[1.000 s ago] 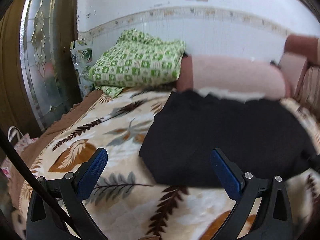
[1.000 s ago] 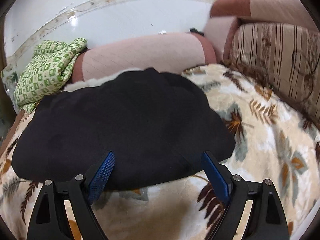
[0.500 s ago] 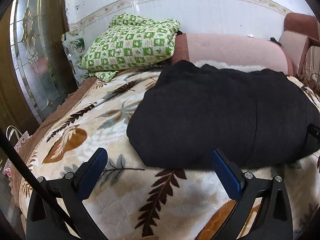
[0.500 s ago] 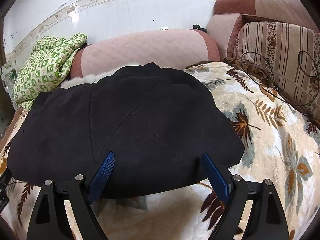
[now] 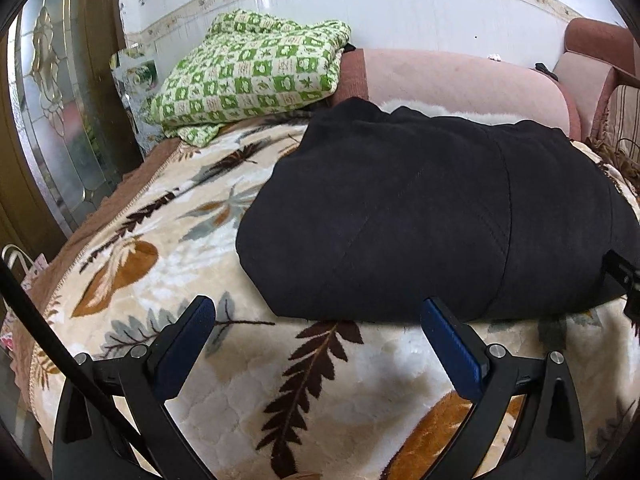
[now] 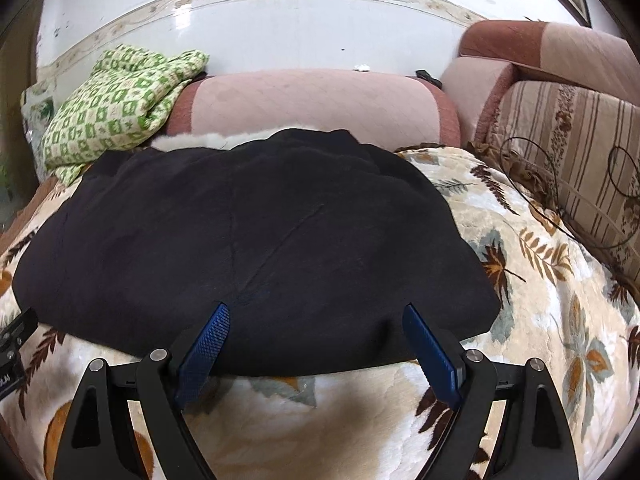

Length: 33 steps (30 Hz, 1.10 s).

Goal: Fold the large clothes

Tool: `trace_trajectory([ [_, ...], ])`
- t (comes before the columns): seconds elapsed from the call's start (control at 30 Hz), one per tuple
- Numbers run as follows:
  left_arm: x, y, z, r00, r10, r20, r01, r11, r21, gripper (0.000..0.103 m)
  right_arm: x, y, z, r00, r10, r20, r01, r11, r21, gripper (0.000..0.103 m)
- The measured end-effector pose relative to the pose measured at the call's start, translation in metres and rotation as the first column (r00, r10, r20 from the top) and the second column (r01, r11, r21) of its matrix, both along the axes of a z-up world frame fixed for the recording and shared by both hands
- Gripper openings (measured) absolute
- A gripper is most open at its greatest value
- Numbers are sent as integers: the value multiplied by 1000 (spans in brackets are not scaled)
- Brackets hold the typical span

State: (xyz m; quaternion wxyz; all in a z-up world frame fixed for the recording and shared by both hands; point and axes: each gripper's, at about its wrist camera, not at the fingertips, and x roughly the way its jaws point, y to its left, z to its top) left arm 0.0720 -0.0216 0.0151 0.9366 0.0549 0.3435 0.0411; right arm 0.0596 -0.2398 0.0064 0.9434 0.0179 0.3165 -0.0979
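Grippers poised — left gripper (image 5: 316, 316) and right gripper (image 6: 316, 322), both spread wide and empty, flank black garment's (image 5: 420, 216) six-o'clock hem on leaf-print blanket (image 5: 160, 264), seemingly ready to fold.

No readable text in either view. The small pale marks on the black part of the other claw (image 6: 12, 350), at the left edge of the right wrist view, are too small and cut off to read. The packet (image 5: 134, 76) beside the green checked blanket (image 5: 256, 72) shows a green print, illegible.
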Motion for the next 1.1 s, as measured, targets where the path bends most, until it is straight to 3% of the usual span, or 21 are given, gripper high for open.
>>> trace_trajectory([
  [0.4, 2, -3, -4, 999, -32, -27, 32, 999, -14, 102, -1, 9, -2, 1000, 23, -13, -23, 999, -32, 91],
  [0.87, 14, 9, -16, 992, -35, -123, 19, 992, -125, 102, -1, 11, -4, 999, 30, -27, -31, 999, -39, 92],
  [1.1, 11, 8, -14, 995, -28, -100, 17, 993, -114, 102, -1, 11, -4, 999, 36, -31, -37, 998, -43, 92],
])
